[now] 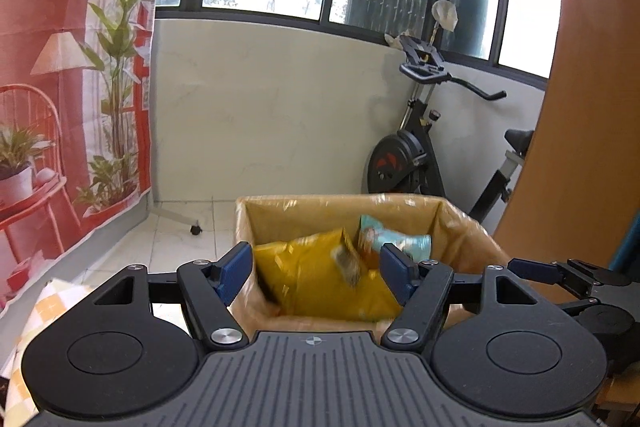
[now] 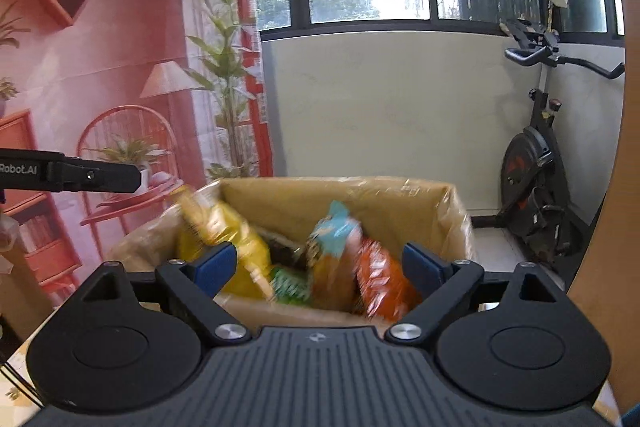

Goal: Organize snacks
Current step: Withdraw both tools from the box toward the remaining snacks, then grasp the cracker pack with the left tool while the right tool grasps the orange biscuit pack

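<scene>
An open cardboard box (image 1: 340,205) lined with clear plastic stands just ahead of both grippers. In the left wrist view it holds a big yellow snack bag (image 1: 308,275) and a light blue bag (image 1: 400,239), both blurred. My left gripper (image 1: 316,267) hovers open over the box's near edge, with nothing pressed between its blue pads. In the right wrist view the box (image 2: 320,193) shows a yellow bag (image 2: 224,235), a green bag (image 2: 290,287), a light blue bag (image 2: 334,231) and an orange bag (image 2: 380,279). My right gripper (image 2: 320,263) is wide open and holds nothing.
An exercise bike (image 1: 412,155) stands against the white wall behind the box, to the right. A printed red room backdrop (image 1: 60,87) hangs at the left. A brown curved panel (image 1: 580,107) fills the right side. A checkered cloth (image 1: 44,303) lies at lower left.
</scene>
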A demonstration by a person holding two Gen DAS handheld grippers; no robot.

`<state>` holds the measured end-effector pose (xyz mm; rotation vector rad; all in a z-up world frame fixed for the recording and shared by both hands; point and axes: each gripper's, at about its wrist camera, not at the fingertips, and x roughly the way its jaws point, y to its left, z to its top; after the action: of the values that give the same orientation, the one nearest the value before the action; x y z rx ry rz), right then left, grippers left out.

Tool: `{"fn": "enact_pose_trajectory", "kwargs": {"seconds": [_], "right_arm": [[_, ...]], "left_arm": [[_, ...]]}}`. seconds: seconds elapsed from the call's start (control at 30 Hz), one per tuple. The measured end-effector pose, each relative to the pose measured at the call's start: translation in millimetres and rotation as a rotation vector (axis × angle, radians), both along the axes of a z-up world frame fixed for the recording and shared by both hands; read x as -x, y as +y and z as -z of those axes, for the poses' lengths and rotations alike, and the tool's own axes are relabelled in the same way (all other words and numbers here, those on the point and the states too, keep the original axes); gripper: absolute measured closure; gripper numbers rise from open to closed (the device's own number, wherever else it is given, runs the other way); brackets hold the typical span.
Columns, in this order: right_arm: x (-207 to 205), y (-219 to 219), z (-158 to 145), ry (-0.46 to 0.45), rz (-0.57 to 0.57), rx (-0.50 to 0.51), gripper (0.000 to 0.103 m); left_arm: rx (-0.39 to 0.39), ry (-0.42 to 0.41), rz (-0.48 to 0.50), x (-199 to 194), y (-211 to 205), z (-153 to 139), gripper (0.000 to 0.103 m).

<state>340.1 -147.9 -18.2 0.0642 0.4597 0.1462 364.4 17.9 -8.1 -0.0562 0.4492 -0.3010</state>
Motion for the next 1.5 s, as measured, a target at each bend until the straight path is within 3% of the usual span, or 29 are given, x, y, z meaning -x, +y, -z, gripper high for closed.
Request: {"fn": "enact_pose_trajectory", "kwargs": {"seconds": [0.27,0.43,0.67,0.73,0.8,0.87,1.17,1.5], "right_arm": [[55.1,8.2,4.0,-0.002,0.008,-0.027,0.012],[88.5,5.7,17.4,0.003,-0.011,-0.065,0.016],[116.3,13.6,71.6,0.157,0.016,-0.073,0.016],[123.1,19.1,87.9,0.197,-0.001,-0.073,0.021],[127.7,26.4,101.8,0.234,-0.032,-0.056,0.034],[131.1,34.4,116.2,0.283,-0.060,-0.034,0.041],[135.7,55.6,151.4,0.432,-0.171,-0.066,0.054],[137.4,62.3,167.8,0.486,-0.211,-0.076,0.056]], "left_arm": [[0.034,0.030,-0.023,45.8,35.6,4.3,0.031],[0.050,0.074,-0.037,68.4,56.7,28.0,0.031],[0.026,0.206,-0.022,94.0,56.2,89.6,0.031],[0.018,0.245,-0.017,99.5,52.6,108.5,0.031],[0.009,0.284,-0.004,102.4,47.9,124.4,0.031],[0.008,0.318,0.008,104.2,45.6,137.2,0.031],[0.039,0.362,0.003,112.4,44.4,158.1,0.032],[0.054,0.433,0.005,131.9,20.5,184.8,0.032]]}}
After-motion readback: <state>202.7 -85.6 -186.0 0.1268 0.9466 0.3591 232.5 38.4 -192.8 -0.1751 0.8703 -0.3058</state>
